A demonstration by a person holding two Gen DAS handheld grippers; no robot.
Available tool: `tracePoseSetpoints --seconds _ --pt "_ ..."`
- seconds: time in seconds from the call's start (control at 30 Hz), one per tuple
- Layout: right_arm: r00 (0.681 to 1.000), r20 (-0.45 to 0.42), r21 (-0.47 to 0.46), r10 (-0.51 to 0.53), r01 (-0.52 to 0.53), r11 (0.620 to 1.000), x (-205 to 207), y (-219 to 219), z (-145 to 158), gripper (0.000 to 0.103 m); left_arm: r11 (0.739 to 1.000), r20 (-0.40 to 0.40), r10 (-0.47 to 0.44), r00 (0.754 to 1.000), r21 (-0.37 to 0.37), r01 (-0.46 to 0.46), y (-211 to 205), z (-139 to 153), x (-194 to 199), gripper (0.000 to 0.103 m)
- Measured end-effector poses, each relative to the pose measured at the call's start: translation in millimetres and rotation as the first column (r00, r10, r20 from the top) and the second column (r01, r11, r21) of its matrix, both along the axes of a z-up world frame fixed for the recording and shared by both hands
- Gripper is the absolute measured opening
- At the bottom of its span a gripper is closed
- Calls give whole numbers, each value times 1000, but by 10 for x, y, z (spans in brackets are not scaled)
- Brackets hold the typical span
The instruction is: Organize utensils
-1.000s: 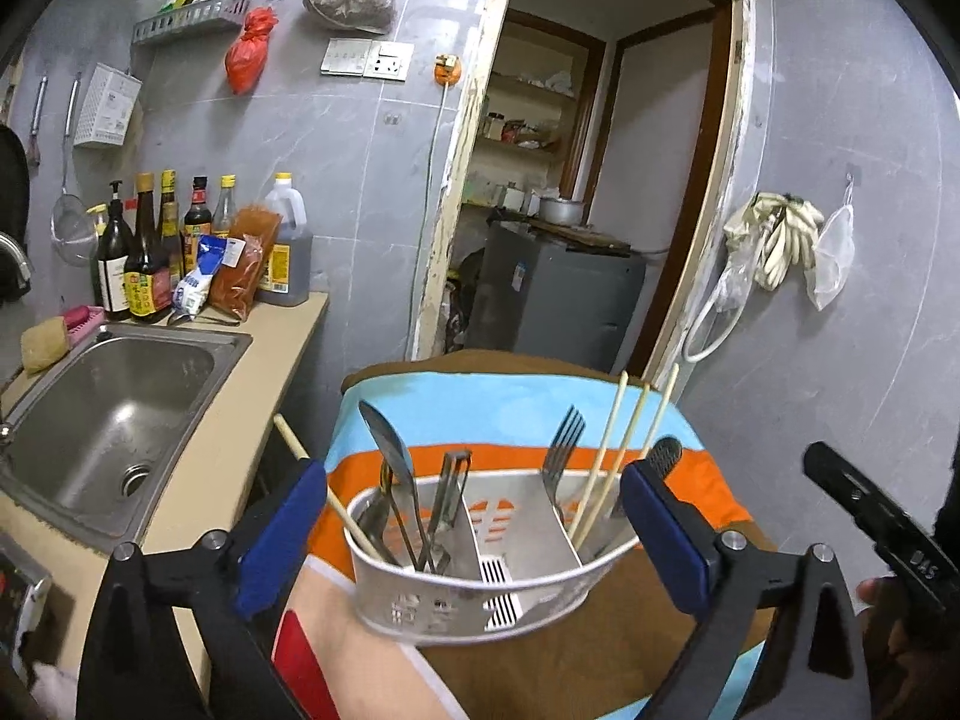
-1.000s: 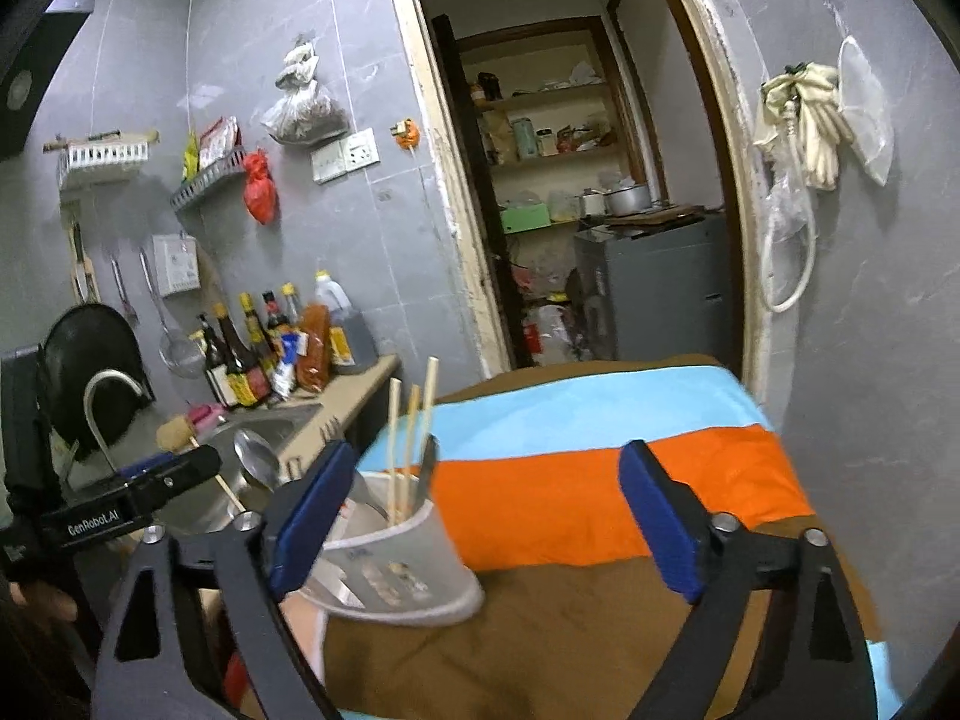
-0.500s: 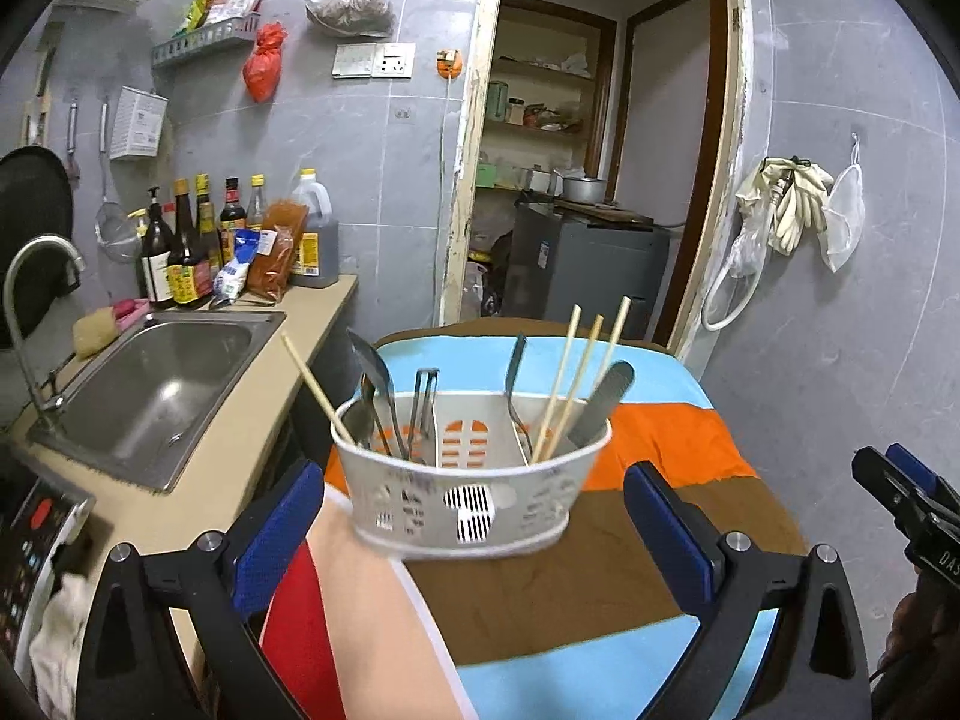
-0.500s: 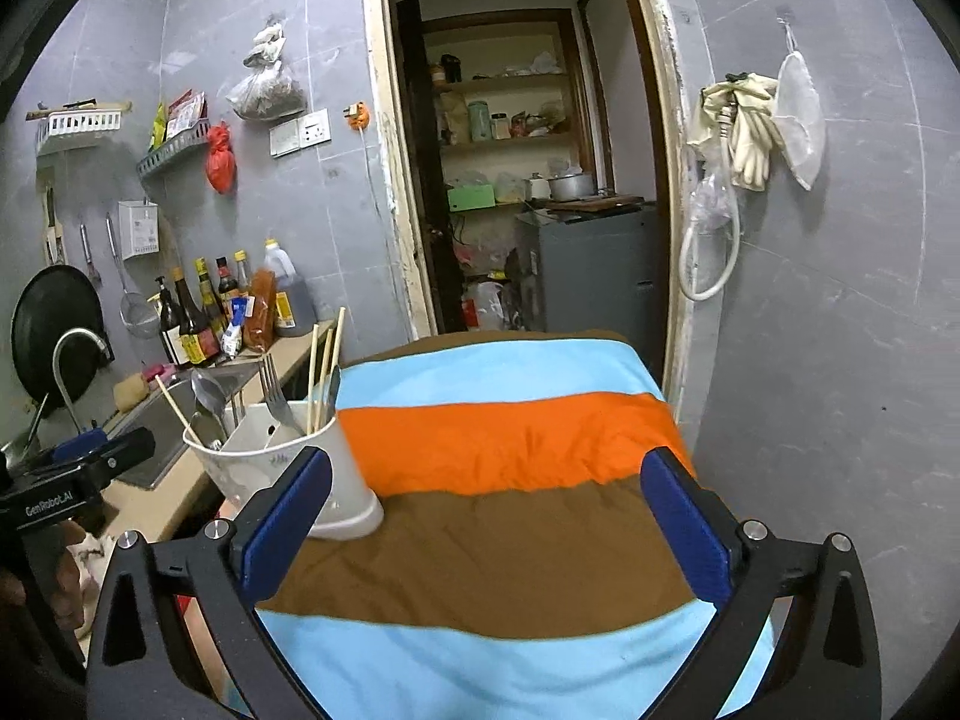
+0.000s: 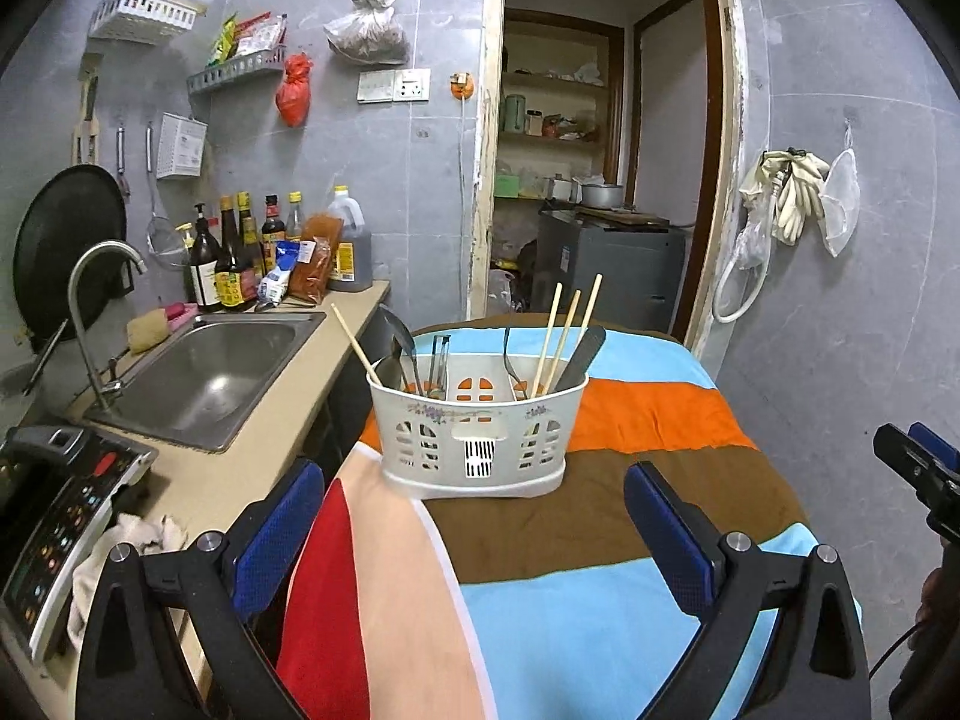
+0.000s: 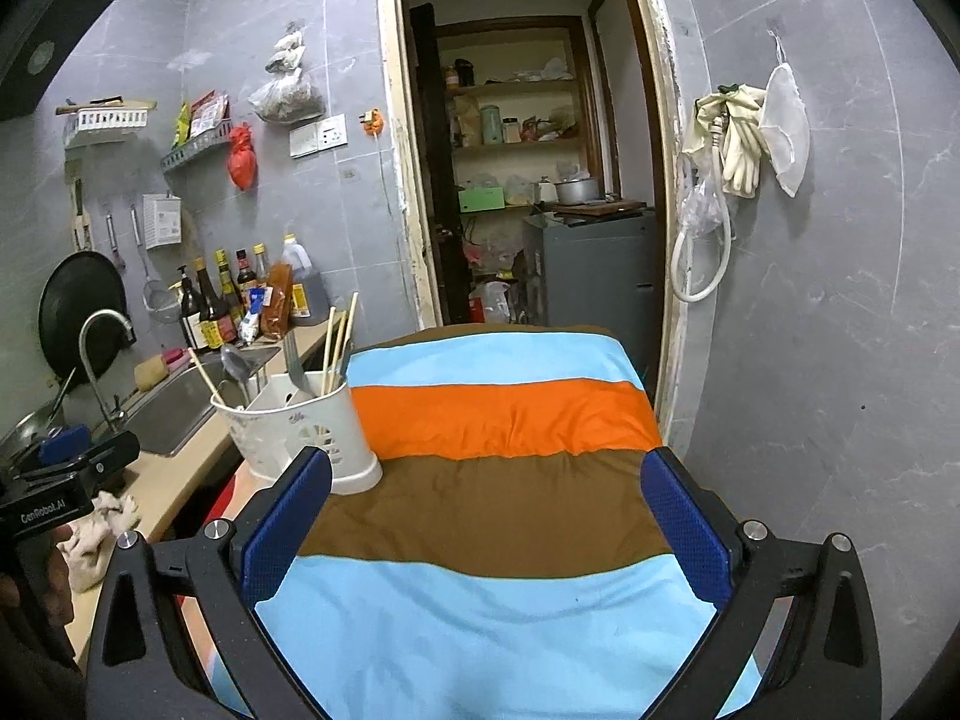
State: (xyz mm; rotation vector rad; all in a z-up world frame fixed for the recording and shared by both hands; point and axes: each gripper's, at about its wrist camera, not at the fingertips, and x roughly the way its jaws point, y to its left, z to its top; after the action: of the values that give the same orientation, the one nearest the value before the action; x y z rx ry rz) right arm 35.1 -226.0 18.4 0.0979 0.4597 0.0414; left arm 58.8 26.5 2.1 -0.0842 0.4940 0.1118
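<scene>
**Desk:** Two grippers, one caddy. Where does it sit?

**Photographer:** White utensil caddy (image 5: 474, 438) stands upright on the striped cloth (image 5: 630, 516), at the cloth's left edge, on the seam of the orange and brown bands, beside the counter (image 5: 240, 468) with the steel sink (image 5: 210, 372).

**Desk:** Which way does it run?

**Photographer:** From the left wrist camera its long side runs left to right, broad face to the lens. Three chopsticks (image 5: 567, 327) rise from the right compartment, leaning slightly right; a fourth chopstick (image 5: 357, 348) slants out over the left rim. A spoon (image 5: 399, 339), tongs (image 5: 441, 357) and a fork (image 5: 509, 351) stand handle-down beside them.

**Desk:** And the grippers?

**Photographer:** Left gripper (image 5: 474, 531) has its blue pads spread wide, nothing between them; the caddy is just ahead, centred and apart. Right gripper (image 6: 486, 519) is likewise spread wide over bare cloth, holding nothing. In its view the caddy (image 6: 300, 426) is ahead and left, narrow end on, just beyond the left pad.
</scene>
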Motion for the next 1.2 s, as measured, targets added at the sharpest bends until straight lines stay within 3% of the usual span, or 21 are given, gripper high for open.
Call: tracePoseSetpoints --seconds 0.63,1.2 --pt "1000 11 -12 26 -26 1000 -483 40 44 101 1000 25 -4 1000 -17 5 -5 3 -568 101" --pt "999 31 -9 15 -14 1000 -571 -13 107 101 1000 45 -12 999 -25 13 30 37 -648 101"
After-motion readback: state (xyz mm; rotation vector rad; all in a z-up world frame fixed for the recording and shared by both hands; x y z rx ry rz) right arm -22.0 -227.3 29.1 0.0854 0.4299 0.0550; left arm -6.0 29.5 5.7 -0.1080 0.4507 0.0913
